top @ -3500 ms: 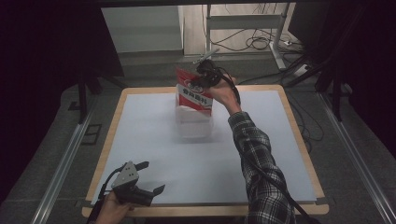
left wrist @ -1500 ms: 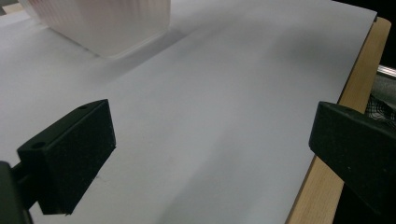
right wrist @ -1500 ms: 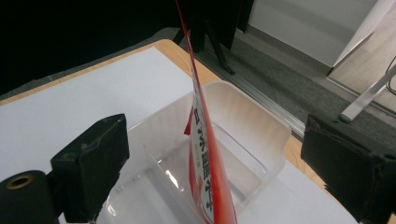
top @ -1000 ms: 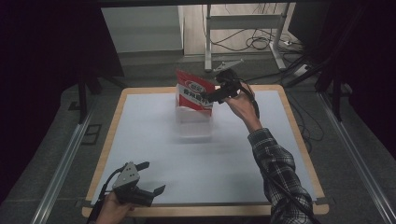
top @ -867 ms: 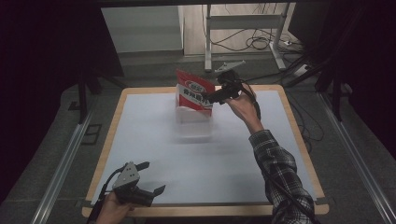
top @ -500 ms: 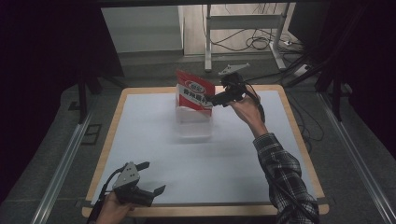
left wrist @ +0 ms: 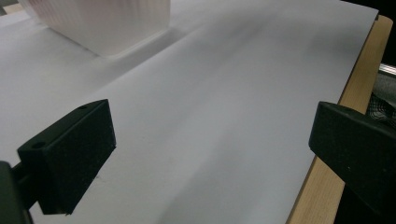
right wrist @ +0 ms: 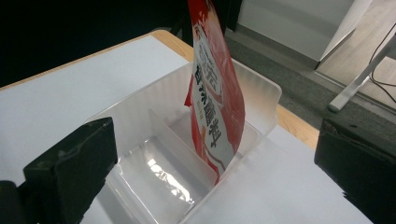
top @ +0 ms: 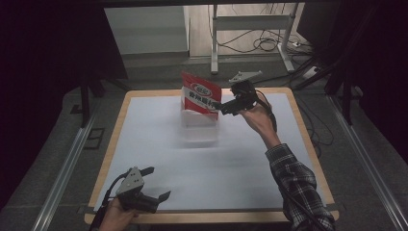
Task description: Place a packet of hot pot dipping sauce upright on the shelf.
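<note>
A red and white snack pouch [top: 201, 96] was seen standing upright in the far section of a clear plastic bin [top: 198, 129] placed toward the far middle of a white-topped table [top: 159, 144]. In the right gripper view the pouch [right wrist: 214, 98] was shown edge-on and slightly bowed, its face printed with white panels and large characters that could not be read, its lower edge resting inside the bin [right wrist: 261, 93] against the far wall, beyond a low translucent divider [right wrist: 175, 135]. The nearer section of the bin was seen empty, with glare on its floor.

The right gripper [top: 222, 107] was held above the table just beside the pouch, its jaws spread wide and nothing between them; whether a jaw tip touched the pouch could not be told from the high view. The left gripper [top: 156, 185] was held low at the near left corner of the table, its jaws likewise spread apart and empty. In the left gripper view the ribbed side of the bin [left wrist: 100, 21] was seen well ahead, with the table's wooden edge [left wrist: 355, 93] at the right.
</note>
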Action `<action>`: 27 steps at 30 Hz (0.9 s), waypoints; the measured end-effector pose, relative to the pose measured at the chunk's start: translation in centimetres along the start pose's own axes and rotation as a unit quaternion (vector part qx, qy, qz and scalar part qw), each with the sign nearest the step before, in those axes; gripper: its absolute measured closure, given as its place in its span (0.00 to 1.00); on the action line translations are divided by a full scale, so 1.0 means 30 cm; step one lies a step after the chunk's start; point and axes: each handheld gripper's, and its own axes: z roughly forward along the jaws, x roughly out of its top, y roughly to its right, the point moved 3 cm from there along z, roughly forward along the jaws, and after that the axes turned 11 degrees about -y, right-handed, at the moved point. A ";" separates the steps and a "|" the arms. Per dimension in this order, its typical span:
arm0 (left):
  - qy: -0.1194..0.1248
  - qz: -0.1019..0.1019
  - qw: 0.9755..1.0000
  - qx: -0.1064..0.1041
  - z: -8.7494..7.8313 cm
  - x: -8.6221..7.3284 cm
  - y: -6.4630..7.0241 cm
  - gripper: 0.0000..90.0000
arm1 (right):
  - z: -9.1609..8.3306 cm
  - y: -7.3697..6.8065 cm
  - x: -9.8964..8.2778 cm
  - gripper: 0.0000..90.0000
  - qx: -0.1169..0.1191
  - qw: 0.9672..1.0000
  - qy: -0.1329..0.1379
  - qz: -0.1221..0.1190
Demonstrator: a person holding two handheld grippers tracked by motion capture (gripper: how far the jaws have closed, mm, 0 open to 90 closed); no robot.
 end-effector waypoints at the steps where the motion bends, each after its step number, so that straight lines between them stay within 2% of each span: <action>1: 0.000 0.000 1.000 0.000 0.000 0.000 0.000 0.00 | -0.004 -0.002 -0.004 0.00 -0.001 1.000 0.000 -0.001; 10: -0.001 0.001 1.000 0.000 0.001 0.000 0.000 0.00 | -0.019 -0.026 -0.045 0.00 0.002 1.000 0.004 -0.006; 27: -0.001 0.001 1.000 0.000 0.002 0.001 0.002 0.00 | -0.011 -0.085 -0.147 0.00 0.000 1.000 -0.007 -0.011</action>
